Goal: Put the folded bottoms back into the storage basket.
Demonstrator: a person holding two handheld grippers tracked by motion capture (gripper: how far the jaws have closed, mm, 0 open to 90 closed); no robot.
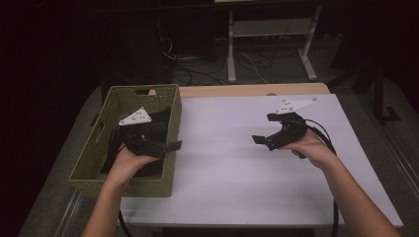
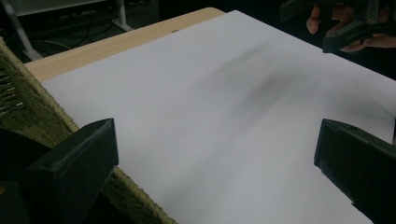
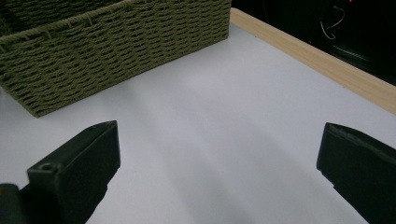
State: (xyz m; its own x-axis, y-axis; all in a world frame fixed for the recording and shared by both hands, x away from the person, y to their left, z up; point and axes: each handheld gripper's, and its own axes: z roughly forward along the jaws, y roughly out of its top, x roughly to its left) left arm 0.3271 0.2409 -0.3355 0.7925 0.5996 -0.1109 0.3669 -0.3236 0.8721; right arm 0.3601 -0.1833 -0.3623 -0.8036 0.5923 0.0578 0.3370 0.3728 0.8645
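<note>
**Two hand-held grippers, both spread wide, nothing between the jaws**

Item 1. Left gripper [image 1: 174, 145]. High view: held over the woven basket [image 1: 92, 152], at about 9 o'clock of the table; its black jaw tips reach past the basket's right wall towards 3 o'clock, over the edge of the white table top [image 1: 232, 168]. Grey three-cornered plate on top. Left gripper view [image 2: 215, 154]: jaws stand far apart, one at each lower corner of the frame, bare white surface between them. No object gripped; whether the lower jaw touches the basket rim cannot be told. The person's left hand [image 1: 129, 163] wraps the grip from 6 o'clock.

Item 2. Right gripper [image 1: 261, 140]. High view: above the open table top at about 3 o'clock, jaws pointing towards 9 o'clock, that is, at the basket. Right gripper view [image 3: 217, 154]: jaws likewise wide apart, white surface between them, nothing held, nothing touched. The person's right hand [image 1: 311, 148] holds it; a black cable [image 1: 323, 133] loops off behind.

Item 3. Woven basket, olive green, rectangular, with a handle slot in its far wall. Stands on the left edge of the table, its long side running 12 to 6 o'clock. Right gripper view shows its side wall [image 3: 116, 51] at 11 o'clock, well apart from that gripper. Contents dark, not made out.

Item 4. Table top, white sheet with a pale wooden strip [image 1: 247, 90] along the 12 o'clock edge
</note>
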